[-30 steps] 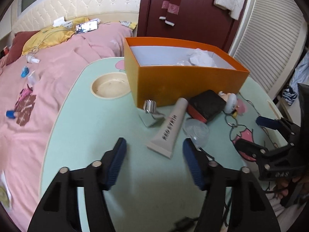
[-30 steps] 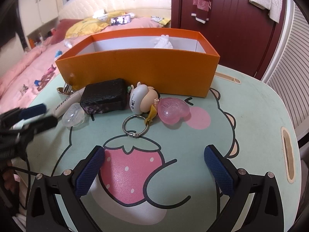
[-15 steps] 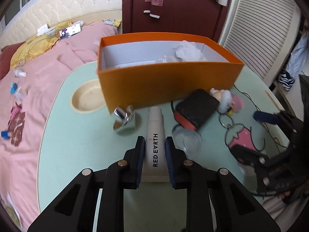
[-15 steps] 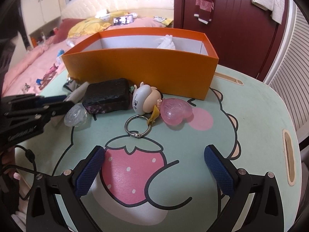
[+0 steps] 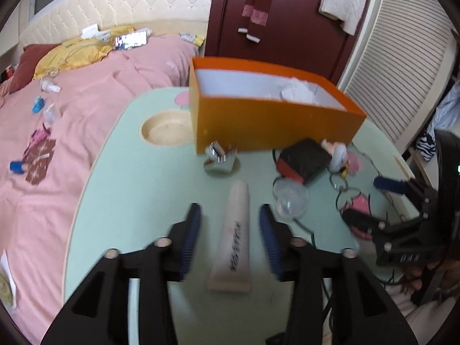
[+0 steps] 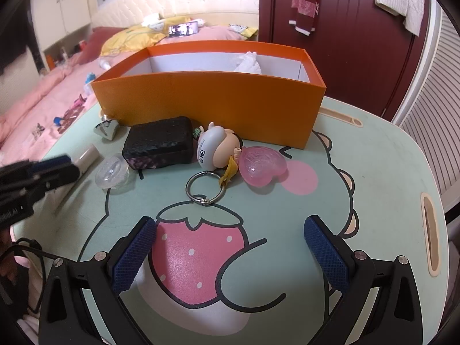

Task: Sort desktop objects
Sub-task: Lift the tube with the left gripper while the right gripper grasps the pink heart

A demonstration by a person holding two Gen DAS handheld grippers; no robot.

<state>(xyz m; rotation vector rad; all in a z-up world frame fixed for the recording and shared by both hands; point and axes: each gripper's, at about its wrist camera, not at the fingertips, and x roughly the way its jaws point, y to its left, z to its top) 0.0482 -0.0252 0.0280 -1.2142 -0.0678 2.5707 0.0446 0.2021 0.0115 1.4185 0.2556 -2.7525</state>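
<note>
A pale cream tube [image 5: 234,235] lies flat on the green table between the jaws of my left gripper [image 5: 229,211]. Those jaws are opening, and their blue pads stand clear of the tube on both sides. Ahead stands the orange box [image 5: 273,126] with crumpled white paper inside. In front of it lie a silver faceted object [image 5: 220,158], a black case [image 5: 304,158] and a clear round lid [image 5: 290,198]. My right gripper [image 6: 230,224] hangs open over the strawberry print, holding nothing. Beyond it lie a doll keychain [image 6: 215,146] and a pink heart [image 6: 261,164].
A round recess [image 5: 166,128] is set into the table left of the box. A pink bed [image 5: 72,115] with small items runs along the table's left edge. Black cables trail near the front edge. A dark red door stands behind the box.
The left gripper shut on the tube half a second ago, then let go and drew back a little. The tube now lies straighter between the jaws. The right gripper stayed put.
</note>
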